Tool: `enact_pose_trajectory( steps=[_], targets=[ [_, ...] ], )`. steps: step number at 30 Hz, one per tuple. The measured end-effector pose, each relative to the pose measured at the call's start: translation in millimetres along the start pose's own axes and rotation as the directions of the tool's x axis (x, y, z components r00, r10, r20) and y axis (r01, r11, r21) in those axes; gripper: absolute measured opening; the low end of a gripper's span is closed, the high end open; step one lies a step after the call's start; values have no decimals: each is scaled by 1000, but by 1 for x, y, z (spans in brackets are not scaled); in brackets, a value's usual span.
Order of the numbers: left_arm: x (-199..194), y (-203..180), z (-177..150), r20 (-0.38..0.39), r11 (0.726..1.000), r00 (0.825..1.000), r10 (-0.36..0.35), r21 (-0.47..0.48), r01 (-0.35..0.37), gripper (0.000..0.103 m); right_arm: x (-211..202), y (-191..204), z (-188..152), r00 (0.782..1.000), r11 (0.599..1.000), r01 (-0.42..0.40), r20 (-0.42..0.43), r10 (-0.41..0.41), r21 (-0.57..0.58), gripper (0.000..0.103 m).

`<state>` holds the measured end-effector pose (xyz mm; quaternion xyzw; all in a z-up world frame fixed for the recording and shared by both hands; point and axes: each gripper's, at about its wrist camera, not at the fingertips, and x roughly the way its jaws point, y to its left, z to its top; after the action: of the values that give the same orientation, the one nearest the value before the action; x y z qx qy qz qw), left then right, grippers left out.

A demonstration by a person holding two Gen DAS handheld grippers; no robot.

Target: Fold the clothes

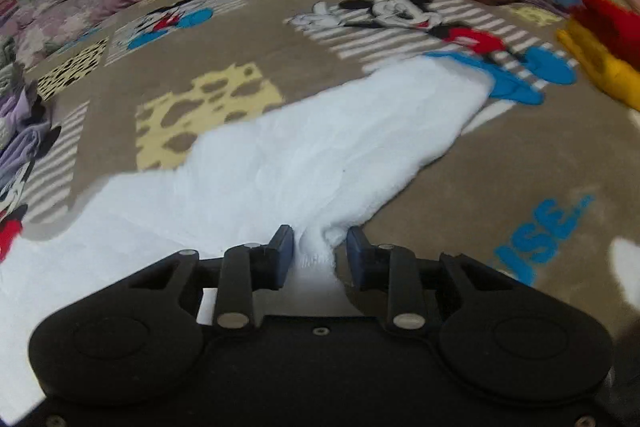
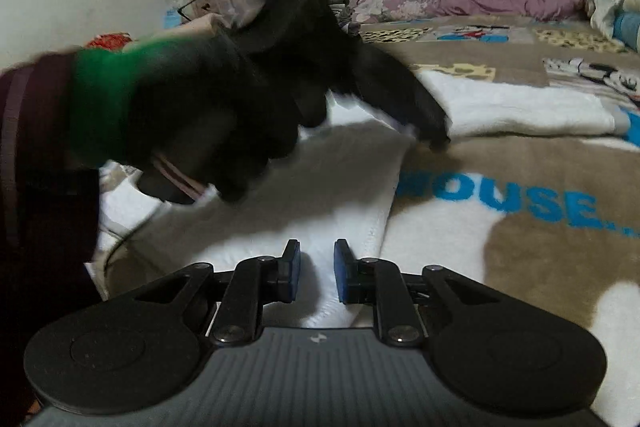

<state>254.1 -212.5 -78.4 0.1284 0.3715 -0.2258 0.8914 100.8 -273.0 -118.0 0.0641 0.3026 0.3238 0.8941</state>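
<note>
On the cartoon-print blanket (image 1: 460, 163), a white garment (image 1: 304, 163) lies stretched out toward the striped mouse panel, with one bunched end drawn in between the pads of the left gripper (image 1: 316, 255). That bunch is thin and twisted, and the right-hand pad shows a sliver of gap beside it, so the hold looks partial; a pull from here could let the cloth slip out and the fold would collapse onto the blanket. No earlier view is given, so I judge only that the jaws stand narrow around the cloth, touching at least on the left pad. Nearer the blanket's edge, the right gripper (image 2: 317, 271) hangs over another part of the white garment, its jaws narrowly apart with nothing pinched. A gloved hand (image 2: 208, 115) crosses above it, blurred.
</note>
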Motion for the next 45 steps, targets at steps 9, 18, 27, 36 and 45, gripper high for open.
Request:
enact_pose_trajectory(
  steps=[9, 18, 27, 36, 45],
  targets=[
    [-26, 86, -16, 118, 941, 992, 34, -339, 8, 27, -38, -150, 12, 945, 721, 11, 229, -234, 692, 40],
    [-11, 77, -26, 115, 940, 993, -4, -339, 43, 27, -8, -207, 47, 902, 548, 33, 211, -376, 836, 49],
    [-9, 66, -31, 120, 955, 993, -5, -295, 40, 45, 2, -223, 40, 881, 514, 6, 239, -408, 858, 10],
    [-2, 57, -32, 102, 968, 995, 22, -249, 4, 48, -27, -210, 12, 875, 541, 37, 234, -423, 840, 7],
    [-6, 48, -6, 143, 975, 988, 62, -221, -30, 48, -25, -196, 20, 851, 566, 154, 182, -492, 810, 6]
  ],
)
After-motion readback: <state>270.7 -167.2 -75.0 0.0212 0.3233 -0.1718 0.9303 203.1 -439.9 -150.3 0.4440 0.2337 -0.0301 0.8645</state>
